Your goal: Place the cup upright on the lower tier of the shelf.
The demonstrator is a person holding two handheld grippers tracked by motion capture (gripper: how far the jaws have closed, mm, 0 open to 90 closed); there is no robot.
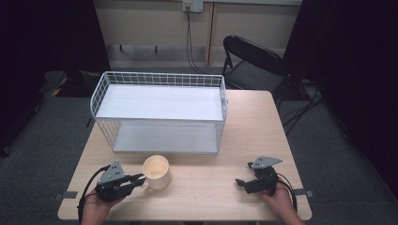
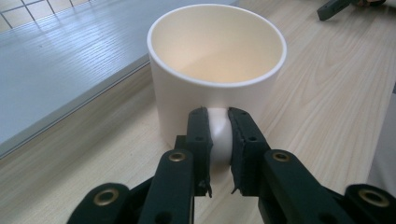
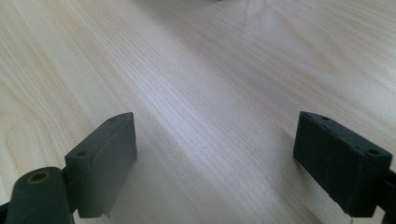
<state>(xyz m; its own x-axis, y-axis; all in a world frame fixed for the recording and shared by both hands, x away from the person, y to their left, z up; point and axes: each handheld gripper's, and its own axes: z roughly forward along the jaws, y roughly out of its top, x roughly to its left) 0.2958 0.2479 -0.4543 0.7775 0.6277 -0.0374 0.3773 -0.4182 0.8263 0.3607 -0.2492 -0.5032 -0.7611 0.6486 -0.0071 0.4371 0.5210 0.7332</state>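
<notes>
**Left gripper clamped on the mug's handle, right gripper spread over bare wood**

The counter (image 1: 244,136) is a pale wooden top, and both grippers sit at its near edge, well apart from each other. Beyond the left gripper, on the far half of the counter, stands a white wire rack (image 1: 159,112) with two shelves; its lower shelf shows as a pale board just past the mug in the left gripper view. Behind the counter, far beyond the right gripper, a black folding chair (image 1: 253,61) stands on the floor.

The mug (image 1: 157,172) stands upright on the counter directly ahead of the left gripper, between that gripper and the rack's front. It is cream-coloured, its mouth faces up, and its inside looks empty. Its handle (image 2: 219,135) points back toward the left gripper.

The left gripper (image 1: 136,179) lies low over the counter, held by a hand at the near edge, with its jaws pointing at the mug. In the left gripper view its jaws are pressed against both sides of the handle, right where the handle meets the mug's wall.

The right gripper (image 1: 241,183) is held off to the side of the mug, well apart from it. Its jaws stand wide apart, with bare wood between them.
</notes>
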